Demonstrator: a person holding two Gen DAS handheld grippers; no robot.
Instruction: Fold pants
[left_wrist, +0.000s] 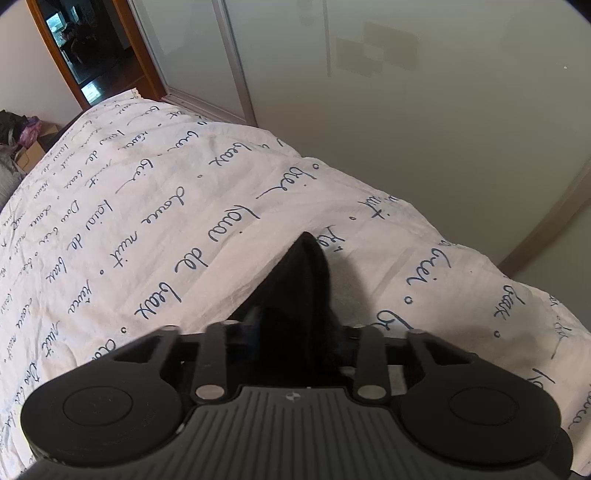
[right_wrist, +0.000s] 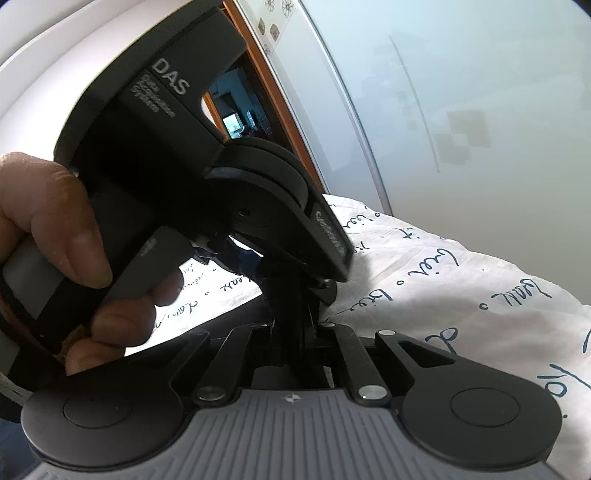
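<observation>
In the left wrist view the black pants show as a pointed fold of dark cloth sticking up between the jaws of my left gripper, which is shut on it above the white bed cover. In the right wrist view my right gripper is shut on dark pants cloth too. The left gripper body, held by a hand, sits right in front of it, almost touching. Most of the pants are hidden.
The bed cover is white with blue handwriting print. A pale sliding wardrobe door stands behind the bed. A wooden doorway is at the far left. Boxes and clothes lie beside the bed.
</observation>
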